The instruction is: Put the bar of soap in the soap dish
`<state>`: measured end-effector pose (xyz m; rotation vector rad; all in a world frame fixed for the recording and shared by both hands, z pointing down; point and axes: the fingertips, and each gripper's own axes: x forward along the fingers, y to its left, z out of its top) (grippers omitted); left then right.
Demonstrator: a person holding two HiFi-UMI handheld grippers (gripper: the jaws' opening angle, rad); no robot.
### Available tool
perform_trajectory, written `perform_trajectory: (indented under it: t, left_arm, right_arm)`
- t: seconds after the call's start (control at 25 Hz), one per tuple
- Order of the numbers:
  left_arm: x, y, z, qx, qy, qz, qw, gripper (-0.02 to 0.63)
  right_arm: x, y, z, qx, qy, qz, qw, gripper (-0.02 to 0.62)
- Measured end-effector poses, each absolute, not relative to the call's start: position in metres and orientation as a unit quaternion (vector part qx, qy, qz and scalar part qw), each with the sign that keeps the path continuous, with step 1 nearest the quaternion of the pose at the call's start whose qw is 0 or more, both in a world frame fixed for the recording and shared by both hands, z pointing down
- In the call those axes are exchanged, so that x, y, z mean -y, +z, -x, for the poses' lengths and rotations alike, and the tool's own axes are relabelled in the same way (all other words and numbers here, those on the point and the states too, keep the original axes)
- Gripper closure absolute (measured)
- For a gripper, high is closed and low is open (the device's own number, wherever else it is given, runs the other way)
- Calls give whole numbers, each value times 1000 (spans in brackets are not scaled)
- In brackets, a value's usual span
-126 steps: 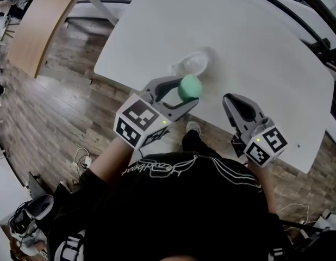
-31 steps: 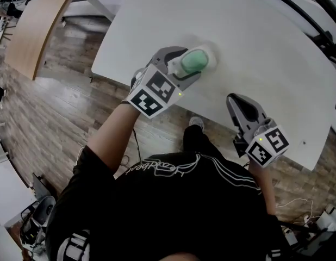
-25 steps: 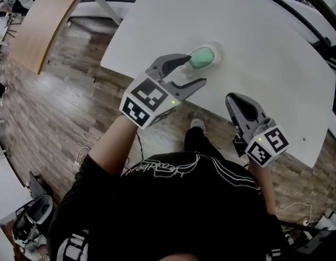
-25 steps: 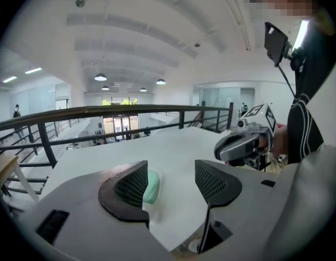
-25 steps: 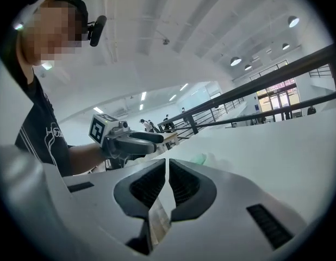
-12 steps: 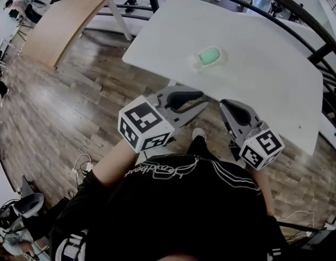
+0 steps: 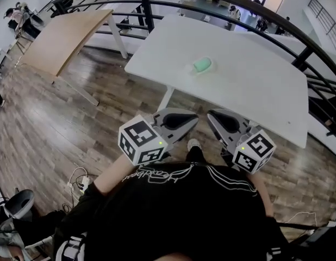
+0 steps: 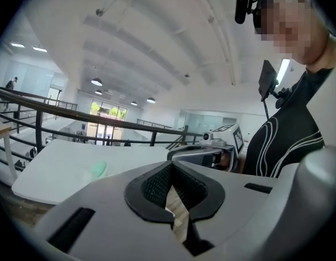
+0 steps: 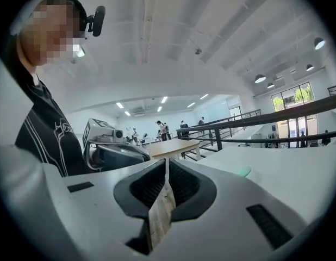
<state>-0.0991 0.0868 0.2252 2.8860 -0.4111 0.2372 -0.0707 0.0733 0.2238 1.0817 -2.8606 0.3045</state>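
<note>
Nearest, L gripper (image 7: pixel 181 123) & R gripper (image 7: pixel 219 121) are held just in front of the torso (image 7: pixel 179 211). They're over the wooden floor (image 7: pixel 59 118), short of the white table's (image 7: pixel 255 86) near edge & just beside each other. Farther off, on the table's left part, the green bar of soap (image 7: pixel 203 64) is seen lying in the soap dish (image 7: pixel 192 68). The task is judged prob. done.

Risks, as judged: w/ the grippers so close together, one could be knocked against the other by a small twist. If another reach were made, the table's near edge could be bumped & the light dish jolted. How squarely the soap is seated can't be told at this range. If it's perched on the rim, it could be slid off by such a jolt.

Jaws: L's are seen fully closed in the left gripper view, w/ nothing between them. R's are likewise pressed together in the right gripper view, empty. Nothing is held or touched by either.
</note>
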Motion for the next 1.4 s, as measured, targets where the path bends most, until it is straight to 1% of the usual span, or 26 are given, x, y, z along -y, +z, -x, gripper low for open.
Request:
perform_trajectory:
  t: [0.24, 0.92, 1.4]
  left_arm:
    - [-96, 228, 106, 149, 71, -979, 118, 598]
    - [-87, 222, 94, 135, 63, -982, 117, 598]
    - [-93, 224, 98, 126, 67, -983, 115, 598]
  right_arm:
    - [-89, 225, 68, 930, 106, -351, 21, 571]
    - [-86, 229, 60, 925, 115, -361, 33, 572]
    - [-93, 226, 64, 922, 114, -367, 35, 572]
